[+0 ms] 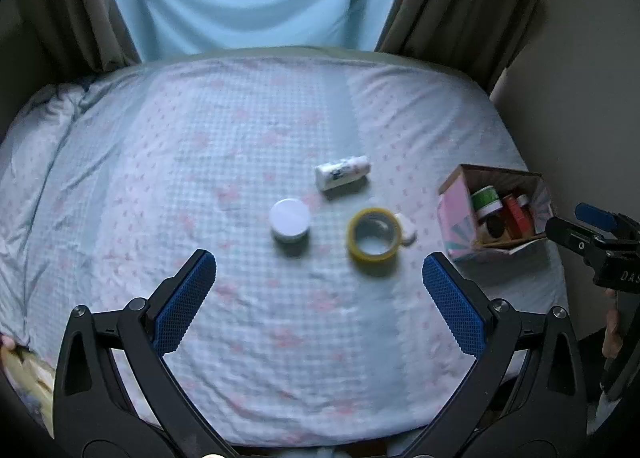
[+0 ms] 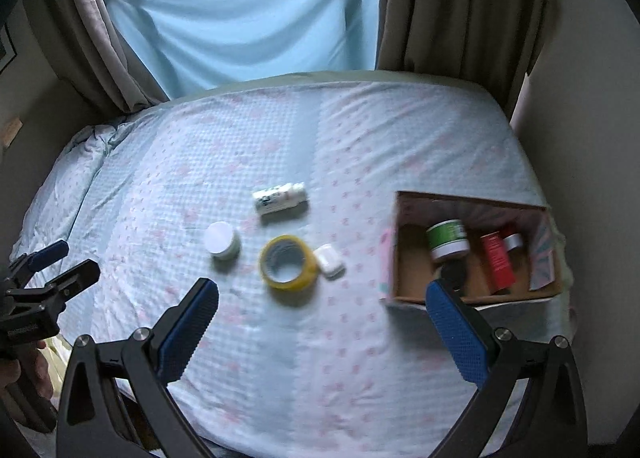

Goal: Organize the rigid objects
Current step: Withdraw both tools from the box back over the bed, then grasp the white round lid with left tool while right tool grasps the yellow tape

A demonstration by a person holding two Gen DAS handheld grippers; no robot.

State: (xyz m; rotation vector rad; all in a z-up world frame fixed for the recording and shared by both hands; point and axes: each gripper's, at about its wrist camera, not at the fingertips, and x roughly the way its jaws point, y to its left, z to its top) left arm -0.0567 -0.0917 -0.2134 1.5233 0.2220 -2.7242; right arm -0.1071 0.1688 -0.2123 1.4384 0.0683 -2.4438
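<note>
Rigid objects lie scattered near the middle of both views on a bed (image 1: 160, 162) covered in a pale checked sheet with pink marks. Going left to right in the left wrist view: the left gripper (image 1: 319, 270) fills the lower frame, its blue-padded jaws spread wide apart and holding nothing; above the gap sits a white-lidded jar (image 1: 289, 219), upright. Up and right of it a white bottle (image 1: 342, 172) lies on its side. Below that bottle, a yellow tape roll (image 1: 374, 234) lies flat, with a small white case (image 1: 409, 229) touching its right side. Further right, at the bed's edge, stands an open cardboard box (image 1: 456, 214) holding a green-labelled jar (image 1: 486, 200) and a red container (image 1: 517, 214), with something dark beside them that is too blurred to name. At the far right edge the right gripper (image 1: 576, 224) hovers just beside the box; in the right wrist view its jaws (image 2: 322, 306) are wide apart and empty, low in the frame
</note>
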